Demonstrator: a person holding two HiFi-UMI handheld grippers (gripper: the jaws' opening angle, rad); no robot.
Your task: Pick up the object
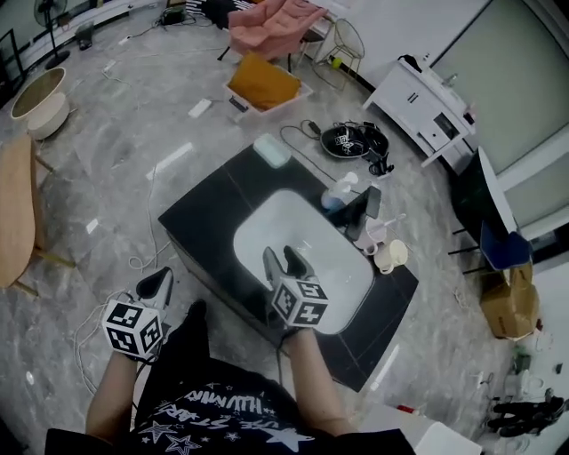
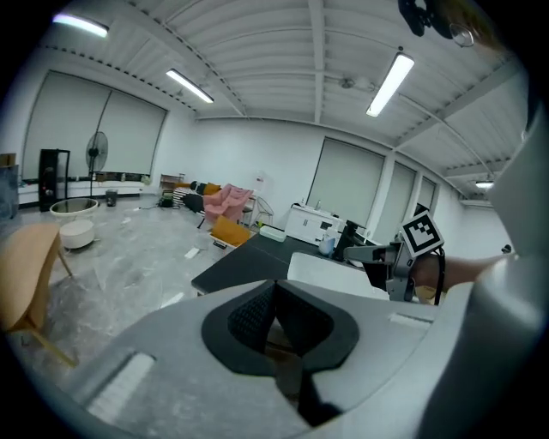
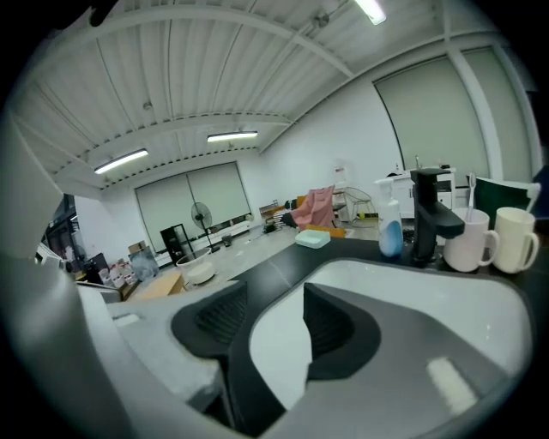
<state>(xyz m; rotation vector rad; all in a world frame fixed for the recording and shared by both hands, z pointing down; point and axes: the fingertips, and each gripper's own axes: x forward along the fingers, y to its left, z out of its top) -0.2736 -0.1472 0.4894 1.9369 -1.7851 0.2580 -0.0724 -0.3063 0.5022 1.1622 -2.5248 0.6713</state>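
Over the middle of the head view, the right claw (image 1: pixel 283 259) hovers above a white basin (image 1: pixel 276 227) sunk into the black tabletop (image 1: pixel 213 209). Its jaws stand apart with only the basin's bare white showing between them. That looks like a claw readied for a grasp and not yet committed to one.

The task does not name its object. The likeliest candidates stand at the basin's right rim, right of centre in that view: a blue-and-white bottle (image 1: pixel 336 197) and two pale mugs (image 1: pixel 389 256), either side of a black faucet (image 1: pixel 364 213). They are ahead of the open jaws and apart from them. From the right gripper view they line up along the right edge, so a reach forward and to the right seems called for. A mint-green box (image 1: pixel 272 149) lies alone at the tabletop's far corner, well away.

At the lower left of the head view, the left claw (image 1: pixel 161 283) hangs off the tabletop, above the floor (image 1: pixel 116 133). Its jaws are pressed together and I can make out nothing gripped between them. It reads as parked out of the way.

The floor is grey marble-look tile, strewn with cables. A pink chair (image 1: pixel 271 22) and an orange cushion (image 1: pixel 262 82) sit at the top of the frame. A white cabinet (image 1: pixel 418 102) sits upper right, and a wooden seat (image 1: pixel 16 209) and a pale tub (image 1: pixel 40 98) sit along the left edge.
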